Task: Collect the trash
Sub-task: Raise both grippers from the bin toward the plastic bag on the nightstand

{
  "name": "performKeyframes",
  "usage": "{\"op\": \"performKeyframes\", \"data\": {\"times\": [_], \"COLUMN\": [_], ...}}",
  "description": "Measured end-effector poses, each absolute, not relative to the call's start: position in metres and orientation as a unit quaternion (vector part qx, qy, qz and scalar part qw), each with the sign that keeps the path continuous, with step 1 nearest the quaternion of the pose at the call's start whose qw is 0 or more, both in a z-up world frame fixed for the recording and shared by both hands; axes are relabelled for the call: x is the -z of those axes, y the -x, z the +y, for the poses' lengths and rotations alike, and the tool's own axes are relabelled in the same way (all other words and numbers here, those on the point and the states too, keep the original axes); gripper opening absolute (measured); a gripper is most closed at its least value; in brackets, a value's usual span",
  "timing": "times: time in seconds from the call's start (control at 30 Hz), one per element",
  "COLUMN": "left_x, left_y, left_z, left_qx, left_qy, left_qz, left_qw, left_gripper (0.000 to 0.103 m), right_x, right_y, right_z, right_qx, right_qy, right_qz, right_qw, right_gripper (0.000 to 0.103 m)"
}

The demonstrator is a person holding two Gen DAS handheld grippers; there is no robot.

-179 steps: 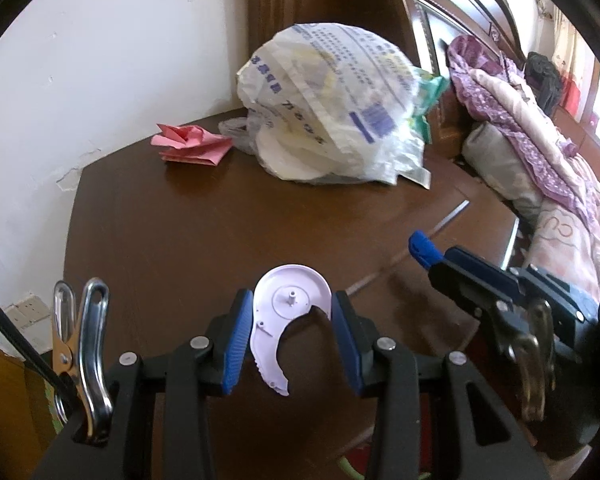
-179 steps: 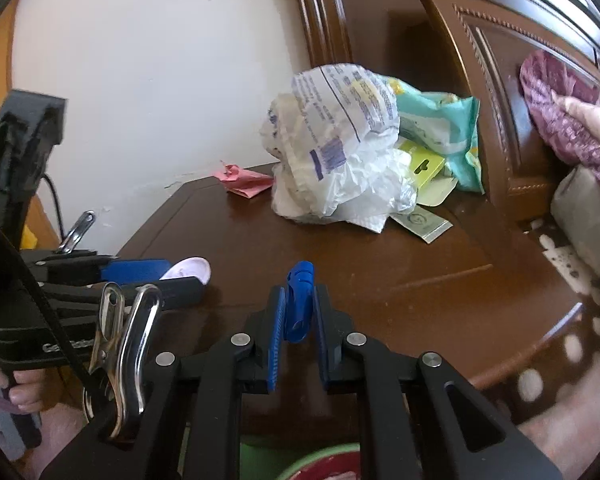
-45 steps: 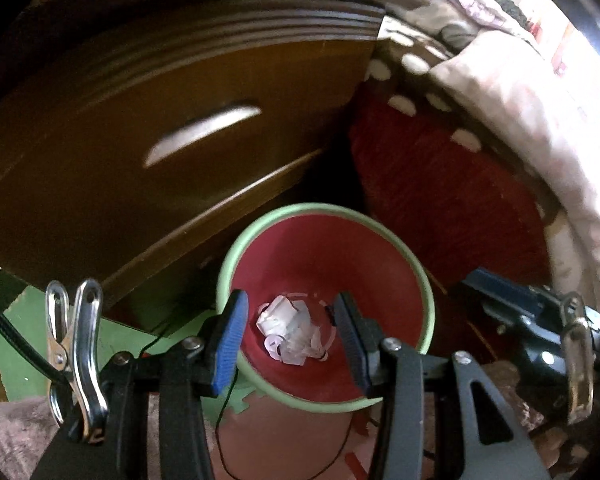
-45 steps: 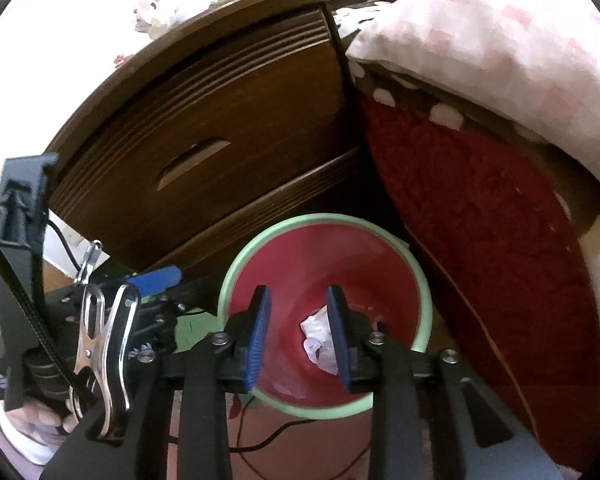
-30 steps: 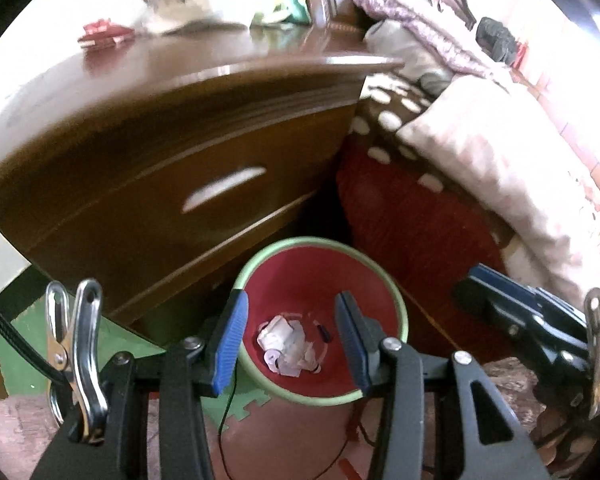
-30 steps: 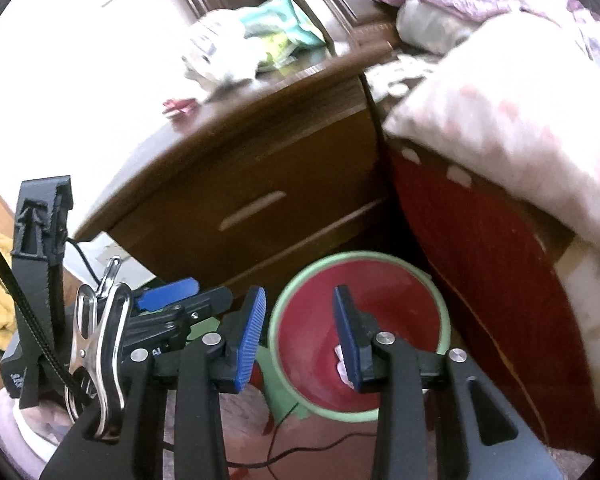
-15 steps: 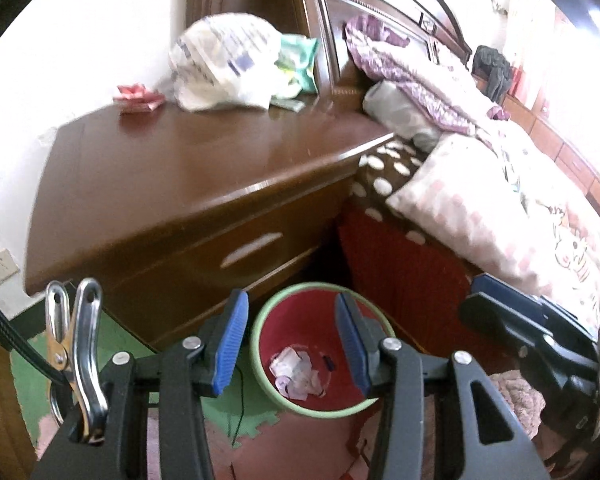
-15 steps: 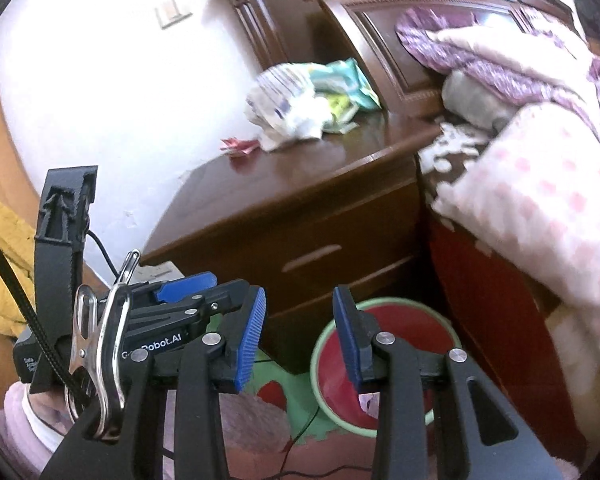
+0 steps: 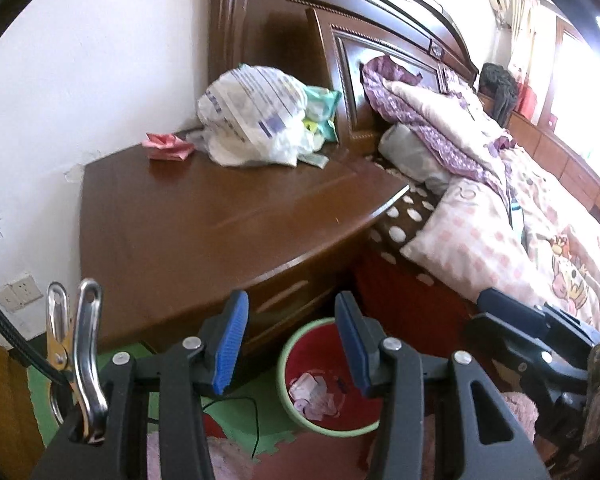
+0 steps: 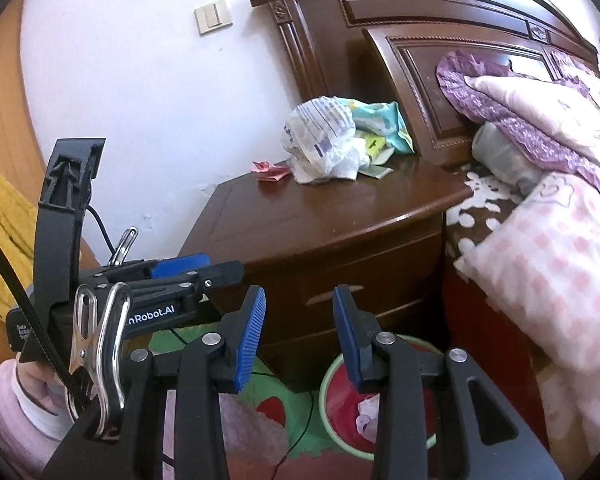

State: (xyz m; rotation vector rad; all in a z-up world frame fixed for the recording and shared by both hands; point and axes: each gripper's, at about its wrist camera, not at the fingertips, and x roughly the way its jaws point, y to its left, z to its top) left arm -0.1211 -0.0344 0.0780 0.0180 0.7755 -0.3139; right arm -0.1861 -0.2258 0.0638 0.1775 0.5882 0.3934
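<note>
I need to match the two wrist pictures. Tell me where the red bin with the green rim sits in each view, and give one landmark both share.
Left wrist: the red bin stands on the floor at bottom centre, framed between the fingers of the left gripper.
Right wrist: bottom centre-right, partly behind the right finger of the right gripper.
Shared landmark: the white plastic bag on the nightstand.

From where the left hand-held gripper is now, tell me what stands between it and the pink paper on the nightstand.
Nothing visible does. The left hand-held gripper is open and empty, and bare nightstand top lies before the pink paper; the white plastic bag sits beside it.
</note>
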Motion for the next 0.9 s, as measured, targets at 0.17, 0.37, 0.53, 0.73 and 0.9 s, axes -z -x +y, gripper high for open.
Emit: {"op": "performKeyframes", "data": {"times": [0.17, 0.37, 0.53, 0.73, 0.9], "left_x": [-0.101, -0.117, -0.126, -0.136, -0.141], "left_y": [0.106, 0.077, 0.049, 0.016, -0.015], "left_z": [-0.027, -0.022, -0.024, -0.026, -0.025], "left_qx": [0.138, 0.126, 0.13, 0.135, 0.136], "left_qy": [-0.018, -0.019, -0.023, -0.032, -0.029], "left_qz": [0.345, 0.33, 0.321, 0.311, 0.309], "left_qw": [0.928, 0.935, 0.938, 0.94, 0.941], "left_gripper": [0.047, 0.047, 0.047, 0.047, 0.047], "right_x": [-0.077, -0.084, -0.089, -0.096, -0.104], "right_y": [0.173, 0.146, 0.125, 0.094, 0.068], "right_z": [-0.217, -0.211, -0.208, -0.202, -0.203], "right_qx": [-0.193, -0.193, -0.193, -0.193, -0.195], "right_qy": [-0.06, -0.049, -0.035, -0.022, -0.03], "right_qz": [0.278, 0.281, 0.279, 0.276, 0.267], "right_qw": [0.939, 0.939, 0.94, 0.941, 0.943], "right_gripper": [0.036, 0.036, 0.036, 0.036, 0.036]}}
